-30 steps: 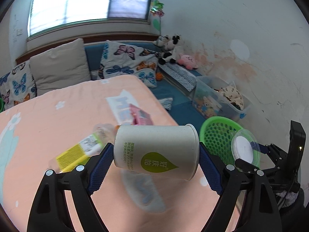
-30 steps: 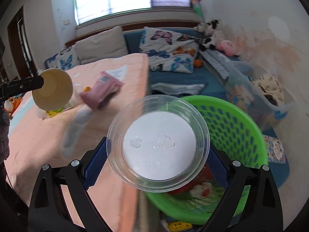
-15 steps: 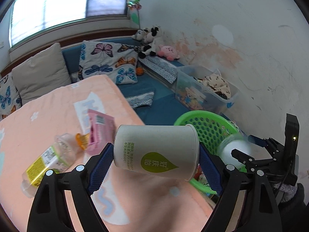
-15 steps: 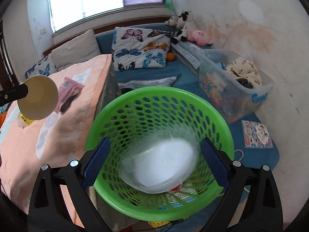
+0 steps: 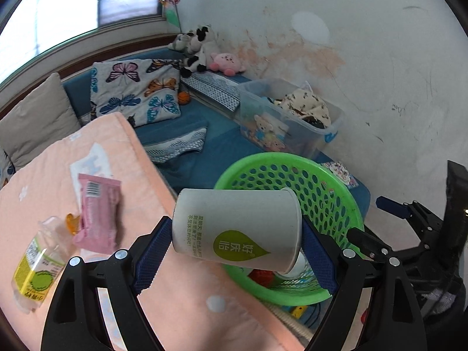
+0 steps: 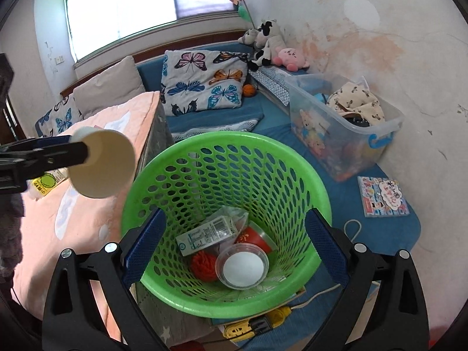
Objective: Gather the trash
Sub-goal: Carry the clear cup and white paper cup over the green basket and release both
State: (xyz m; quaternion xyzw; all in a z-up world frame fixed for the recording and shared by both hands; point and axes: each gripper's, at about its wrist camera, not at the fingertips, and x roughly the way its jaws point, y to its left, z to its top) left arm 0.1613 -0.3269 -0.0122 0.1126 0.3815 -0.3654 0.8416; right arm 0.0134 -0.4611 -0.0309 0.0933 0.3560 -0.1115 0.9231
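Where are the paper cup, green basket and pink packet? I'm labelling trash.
paper cup (image 5: pixel 237 228), left wrist view, side wall by the green logo.
green basket (image 6: pixel 225 139), right wrist view, far rim.
pink packet (image 5: pixel 98 213), left wrist view, middle of wrapper.

matt paper cup (image 5: pixel 237 228), perforated plastic basket (image 6: pixel 234 152)

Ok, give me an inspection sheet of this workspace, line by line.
Surface: peach blanket covers the bed; bare patches show.
Job's things: paper cup held sideways near the green basket; the basket holds a clear lid, a carton and red items. A plastic bottle and pink packet lie on the blanket.
Clutter: clear storage bin, plush toys, sticker book.
Grippers: left claw shut on the cup; right claw open, empty, above the basket.
Cables: white cord and yellow power strip beside the basket.
Surroundings: window, butterfly pillows, stained wall.
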